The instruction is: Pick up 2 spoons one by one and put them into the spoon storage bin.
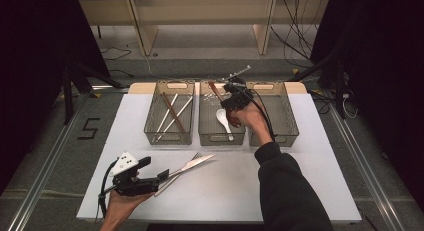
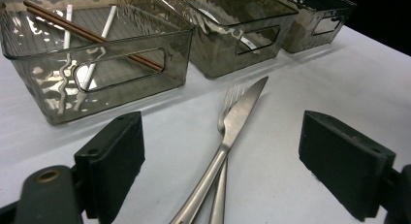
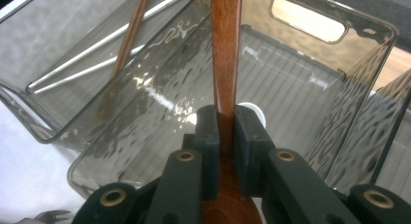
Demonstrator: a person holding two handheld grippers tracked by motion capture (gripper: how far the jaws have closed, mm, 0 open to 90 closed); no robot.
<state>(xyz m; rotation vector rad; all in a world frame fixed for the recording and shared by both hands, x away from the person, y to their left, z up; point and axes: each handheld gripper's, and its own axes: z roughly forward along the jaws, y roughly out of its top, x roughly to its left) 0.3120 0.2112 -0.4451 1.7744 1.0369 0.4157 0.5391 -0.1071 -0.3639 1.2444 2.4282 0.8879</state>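
Observation:
My right gripper [image 1: 229,97] [image 3: 226,120] is shut on a reddish-brown wooden spoon [image 1: 214,88] [image 3: 226,49]. It holds the spoon over the middle bin [image 1: 221,139] [image 3: 310,64], handle pointing toward the bin's far left corner. A white spoon [image 1: 223,118] lies in that bin. At the near left of the table my left gripper [image 1: 155,168] [image 2: 223,151] stands open. A metal knife [image 1: 192,165] [image 2: 240,112] lies crossed over a fork [image 1: 196,155] [image 2: 231,94] on the white table, their handles running in between its jaws, untouched by the pads.
Three clear grey bins stand in a row at the back. The left bin [image 1: 169,137] [image 2: 121,64] holds brown and white chopsticks [image 1: 172,113] [image 2: 87,35]. The right bin [image 1: 285,116] stands beside the right hand. The white tabletop [image 1: 225,191] has dark floor around it.

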